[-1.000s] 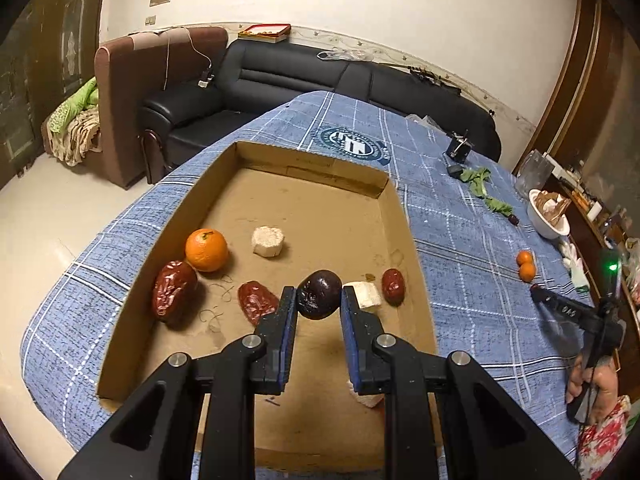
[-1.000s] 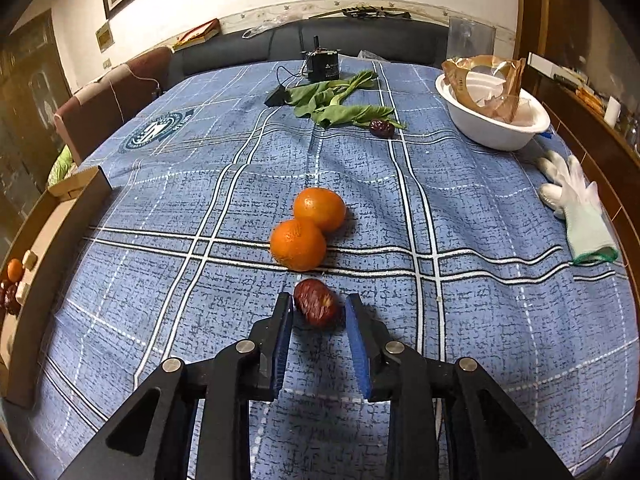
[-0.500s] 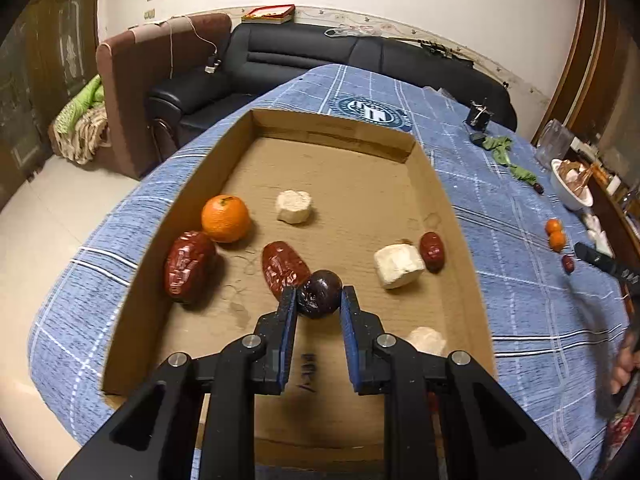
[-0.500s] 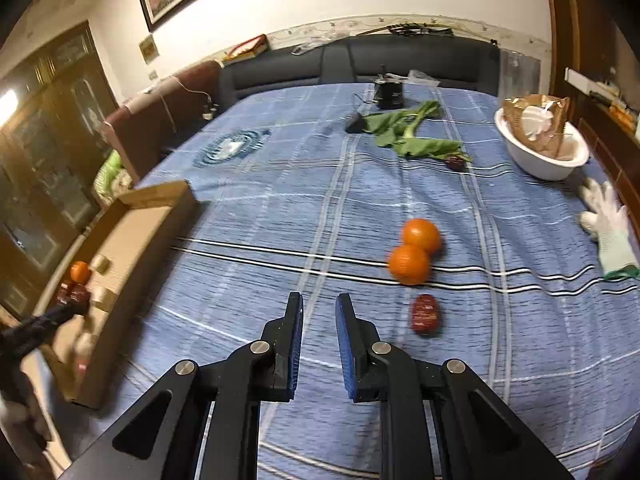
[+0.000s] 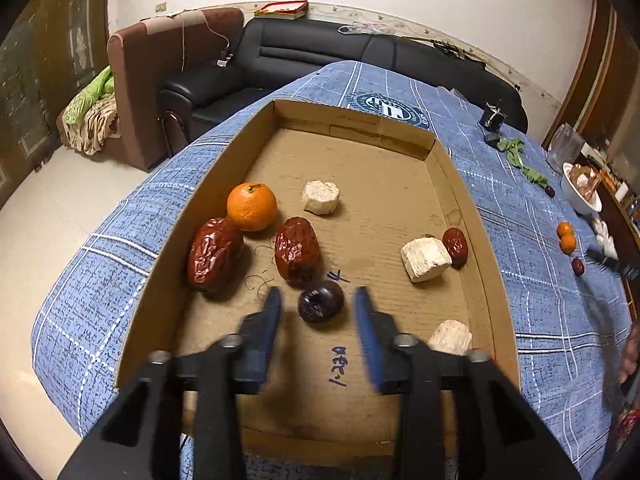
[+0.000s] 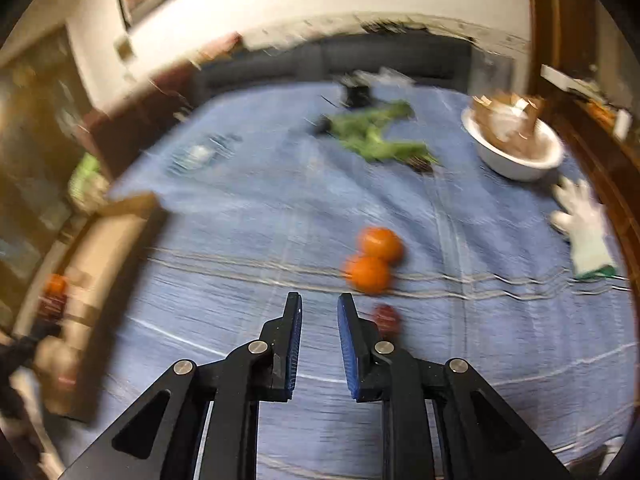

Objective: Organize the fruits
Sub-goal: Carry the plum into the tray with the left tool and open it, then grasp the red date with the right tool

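Observation:
My left gripper [image 5: 317, 306] is open over the cardboard tray [image 5: 464, 184]. A dark plum [image 5: 321, 301] lies loose on the tray floor between its fingers. The tray also holds an orange [image 5: 251, 206], two large red dates [image 5: 297, 251], a small red date [image 5: 455, 241] and several pale chunks [image 5: 425, 259]. My right gripper [image 6: 319, 314] is empty, its jaws a narrow gap apart, above the blue cloth. Two oranges [image 6: 374, 262] and a red date [image 6: 386, 318] lie just right of it. The right wrist view is blurred.
A white bowl [image 6: 516, 148], green leaves [image 6: 376, 134] and a white glove [image 6: 586, 228] lie on the far and right parts of the table. The tray [image 6: 100, 240] sits at the left in the right wrist view. A black sofa [image 5: 320, 56] stands behind the table.
My left gripper lowered the dark plum into the tray and opened, letting it go. My right gripper pulled back and left of the red date and is swinging, blurring its view.

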Demonstrator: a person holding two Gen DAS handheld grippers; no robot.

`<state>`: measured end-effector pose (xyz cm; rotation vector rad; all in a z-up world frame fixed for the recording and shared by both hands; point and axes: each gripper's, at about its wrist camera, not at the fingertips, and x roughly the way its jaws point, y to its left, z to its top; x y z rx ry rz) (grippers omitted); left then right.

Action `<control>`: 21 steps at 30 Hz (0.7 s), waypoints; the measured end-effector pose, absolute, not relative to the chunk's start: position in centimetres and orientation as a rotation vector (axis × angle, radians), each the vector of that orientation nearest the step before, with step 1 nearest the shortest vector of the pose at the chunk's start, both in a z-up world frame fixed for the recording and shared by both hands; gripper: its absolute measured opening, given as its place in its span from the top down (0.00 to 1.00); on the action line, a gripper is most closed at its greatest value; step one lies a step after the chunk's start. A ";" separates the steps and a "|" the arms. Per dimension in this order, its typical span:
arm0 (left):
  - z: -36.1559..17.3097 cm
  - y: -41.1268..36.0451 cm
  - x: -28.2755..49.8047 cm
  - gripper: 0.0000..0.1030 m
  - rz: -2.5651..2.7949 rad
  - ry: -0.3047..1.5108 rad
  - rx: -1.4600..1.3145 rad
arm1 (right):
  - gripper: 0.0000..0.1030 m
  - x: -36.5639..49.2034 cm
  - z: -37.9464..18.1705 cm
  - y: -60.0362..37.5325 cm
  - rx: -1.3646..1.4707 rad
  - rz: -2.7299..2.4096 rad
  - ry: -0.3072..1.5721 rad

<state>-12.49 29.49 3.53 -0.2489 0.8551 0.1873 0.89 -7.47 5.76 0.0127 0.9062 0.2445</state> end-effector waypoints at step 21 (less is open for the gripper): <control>6.3 29.4 -13.9 0.50 0.167 0.784 -0.282 | 0.78 3.6 3.8 -13.1 0.086 0.135 0.918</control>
